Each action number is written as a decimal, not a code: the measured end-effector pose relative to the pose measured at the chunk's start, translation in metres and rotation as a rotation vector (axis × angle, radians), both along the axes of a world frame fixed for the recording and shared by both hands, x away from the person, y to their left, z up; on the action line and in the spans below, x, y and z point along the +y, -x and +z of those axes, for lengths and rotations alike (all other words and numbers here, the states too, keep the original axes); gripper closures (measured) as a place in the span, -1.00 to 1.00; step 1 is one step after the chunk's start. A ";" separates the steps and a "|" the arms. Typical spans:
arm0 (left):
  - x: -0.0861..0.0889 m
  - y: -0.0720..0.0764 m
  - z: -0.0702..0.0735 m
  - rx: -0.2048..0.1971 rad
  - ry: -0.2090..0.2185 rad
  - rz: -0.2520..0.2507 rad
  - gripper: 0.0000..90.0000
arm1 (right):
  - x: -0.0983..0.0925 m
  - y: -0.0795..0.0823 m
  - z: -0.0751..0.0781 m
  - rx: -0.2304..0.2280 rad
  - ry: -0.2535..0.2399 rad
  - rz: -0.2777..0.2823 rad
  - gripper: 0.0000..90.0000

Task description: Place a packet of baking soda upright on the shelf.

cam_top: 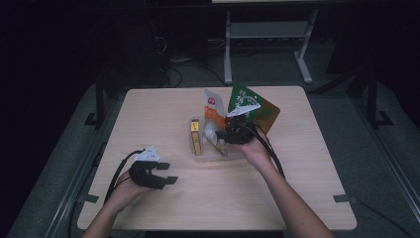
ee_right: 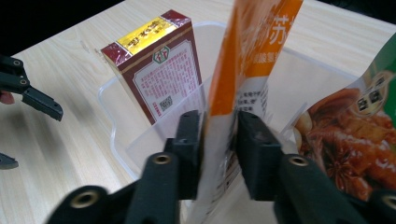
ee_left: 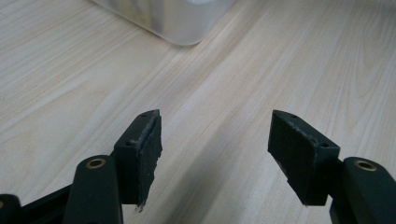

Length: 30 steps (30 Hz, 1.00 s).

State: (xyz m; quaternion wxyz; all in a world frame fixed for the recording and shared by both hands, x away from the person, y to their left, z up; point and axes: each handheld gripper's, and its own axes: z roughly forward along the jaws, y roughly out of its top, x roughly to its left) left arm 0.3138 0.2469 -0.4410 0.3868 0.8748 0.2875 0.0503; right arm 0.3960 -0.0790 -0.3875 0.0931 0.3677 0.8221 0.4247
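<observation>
We note the right gripper (ee_right: 219, 154) clenched on an orange-and-white foil pouch (ee_right: 243, 60), held upright inside the clear plastic bin (ee_right: 112, 135) beside a maroon-and-yellow carton (ee_right: 159, 65). The left gripper (cam_top: 166, 172) rests released over the pale wooden table (cam_top: 307, 163), well apart.

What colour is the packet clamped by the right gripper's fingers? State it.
Orange and white packet, clearest in the right gripper view.

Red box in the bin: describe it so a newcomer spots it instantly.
Find the clear plastic bin mid-table. The red box stands upright at its left end in the high view, apart from the orange pouch pinched in the right gripper. It's the only rigid carton, maroon with a yellow top; its neighbours are floppy pouches.
</observation>
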 end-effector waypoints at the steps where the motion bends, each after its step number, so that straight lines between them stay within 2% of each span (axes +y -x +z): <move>1: 0.000 0.000 0.000 0.000 0.000 0.000 -0.24 | 0.000 0.000 0.000 0.000 0.000 0.000 0.69; 2: 0.000 0.000 0.000 0.002 -0.003 0.000 -0.24 | 0.001 0.001 0.000 -0.025 0.027 -0.004 0.79; 5: 0.000 0.000 0.000 0.002 0.000 0.002 -0.24 | 0.003 0.003 -0.001 -0.028 0.010 -0.022 0.84; 11: 0.001 0.000 0.000 -0.003 0.005 0.009 -0.24 | 0.005 0.007 -0.003 -0.081 -0.021 -0.049 0.89; 12: 0.001 0.000 0.001 -0.006 0.005 0.008 -0.24 | 0.006 0.010 -0.002 -0.108 -0.030 -0.060 0.90; 13: 0.001 0.000 0.001 -0.006 0.005 0.008 -0.24 | 0.006 0.010 -0.002 -0.108 -0.030 -0.060 0.90; 15: 0.002 0.000 0.001 -0.007 0.005 0.009 -0.24 | 0.008 0.012 0.000 -0.141 -0.041 -0.071 0.91; 21: 0.002 0.000 0.002 -0.008 0.004 0.010 -0.24 | 0.008 0.015 0.006 -0.188 -0.078 -0.092 0.92; 22: 0.002 0.000 0.002 -0.009 0.003 0.010 -0.24 | 0.009 0.016 0.006 -0.227 -0.100 -0.103 0.92; 24: 0.002 -0.001 0.002 -0.016 0.002 0.008 -0.23 | 0.010 0.017 0.006 -0.265 -0.118 -0.105 0.92; 25: 0.002 -0.001 0.002 -0.016 0.002 0.008 -0.23 | 0.010 0.017 0.006 -0.265 -0.118 -0.105 0.92; 26: 0.002 0.000 0.002 -0.009 0.007 0.014 -0.23 | 0.014 0.017 0.002 -0.304 -0.126 -0.109 0.92; 30: 0.002 0.000 0.002 -0.013 0.003 0.010 -0.23 | 0.017 0.016 -0.006 -0.314 -0.107 -0.110 0.92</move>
